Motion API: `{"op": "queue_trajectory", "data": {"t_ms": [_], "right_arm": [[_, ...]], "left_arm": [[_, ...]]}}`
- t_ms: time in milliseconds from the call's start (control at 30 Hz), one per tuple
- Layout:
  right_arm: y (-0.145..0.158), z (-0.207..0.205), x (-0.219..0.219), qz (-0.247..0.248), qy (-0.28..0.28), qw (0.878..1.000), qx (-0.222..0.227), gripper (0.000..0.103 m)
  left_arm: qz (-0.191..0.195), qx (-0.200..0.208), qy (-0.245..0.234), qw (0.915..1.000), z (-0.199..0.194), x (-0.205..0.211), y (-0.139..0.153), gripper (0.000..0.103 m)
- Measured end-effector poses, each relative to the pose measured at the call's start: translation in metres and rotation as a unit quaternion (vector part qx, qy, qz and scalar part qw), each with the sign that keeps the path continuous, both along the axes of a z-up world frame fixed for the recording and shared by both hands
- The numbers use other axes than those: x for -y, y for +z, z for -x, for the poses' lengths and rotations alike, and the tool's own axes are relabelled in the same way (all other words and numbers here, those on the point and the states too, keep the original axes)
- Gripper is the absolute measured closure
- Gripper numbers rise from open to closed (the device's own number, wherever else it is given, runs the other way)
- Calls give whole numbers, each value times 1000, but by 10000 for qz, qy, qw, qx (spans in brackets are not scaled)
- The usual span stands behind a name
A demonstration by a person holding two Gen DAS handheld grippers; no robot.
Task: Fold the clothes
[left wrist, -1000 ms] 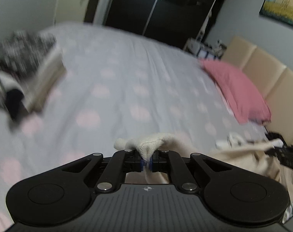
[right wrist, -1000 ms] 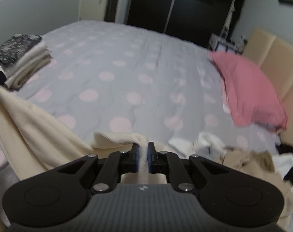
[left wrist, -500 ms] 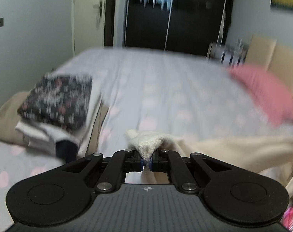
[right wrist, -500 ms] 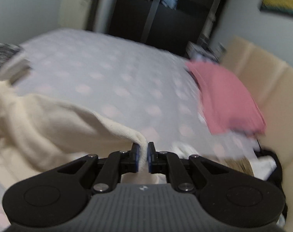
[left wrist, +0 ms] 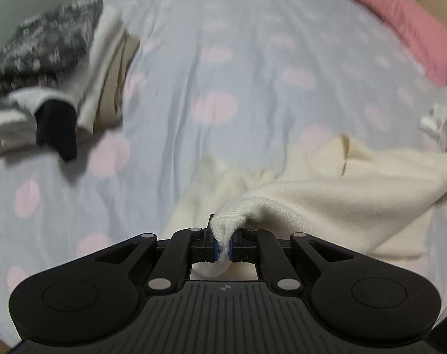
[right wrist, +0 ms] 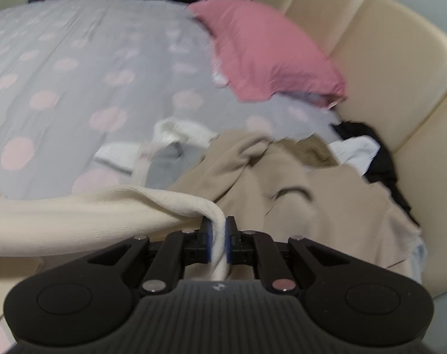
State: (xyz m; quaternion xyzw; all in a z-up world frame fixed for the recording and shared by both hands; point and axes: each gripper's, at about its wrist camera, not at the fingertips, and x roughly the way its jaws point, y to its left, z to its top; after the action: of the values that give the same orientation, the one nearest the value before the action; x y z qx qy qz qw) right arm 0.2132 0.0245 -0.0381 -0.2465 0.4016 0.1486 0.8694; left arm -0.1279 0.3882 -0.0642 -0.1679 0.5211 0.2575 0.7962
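A cream knit garment (left wrist: 341, 183) is stretched between both grippers above the bed. My left gripper (left wrist: 222, 244) is shut on one corner of it, and the fabric runs off to the right. In the right wrist view the same cream garment (right wrist: 76, 218) runs off to the left, and my right gripper (right wrist: 218, 240) is shut on its rolled edge. The lower part of the garment rests on the bedspread.
The bed (left wrist: 238, 44) has a grey cover with pink dots. A stack of folded clothes (left wrist: 55, 67) lies at its left. A pink pillow (right wrist: 267, 53) leans by the beige headboard (right wrist: 385, 67). Unfolded tan, white and black clothes (right wrist: 297, 183) are heaped at the right.
Both grippers have tilted down toward the bed and moved apart, still holding the cream garment. It is now spread wider, with its lower part on the bedspread.
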Motion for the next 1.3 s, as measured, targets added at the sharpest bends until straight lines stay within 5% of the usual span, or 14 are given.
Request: {"op": "queue_trajectory", "data": {"t_ms": [233,333,367,600,733,1000,1300], "right_arm": [[-10,8,0,28,299,9986,-442,88],[-1,20,-3,23,526,9976,-446,60],[3,26,-6,26,664,9967,-459,59],[20,67,-31,-77,1658,9850,-480,59],[18,78,-60,-179,2160,9746,-559,59],[11,99,-116,-362,3145,9458,-720,59],[-27,100,-171,-433,4122,9048,-980,59]], "left_arm": [[68,-691,-269,9972,7,9,-28,98],[166,-677,-368,9969,12,11,-29,96],[200,-652,-420,9968,14,12,-28,96],[226,-364,-951,9945,29,20,-12,60],[220,116,-923,9954,33,14,3,53],[354,29,-879,9955,9,6,-15,54],[796,-94,-762,9939,4,2,-33,81]]}}
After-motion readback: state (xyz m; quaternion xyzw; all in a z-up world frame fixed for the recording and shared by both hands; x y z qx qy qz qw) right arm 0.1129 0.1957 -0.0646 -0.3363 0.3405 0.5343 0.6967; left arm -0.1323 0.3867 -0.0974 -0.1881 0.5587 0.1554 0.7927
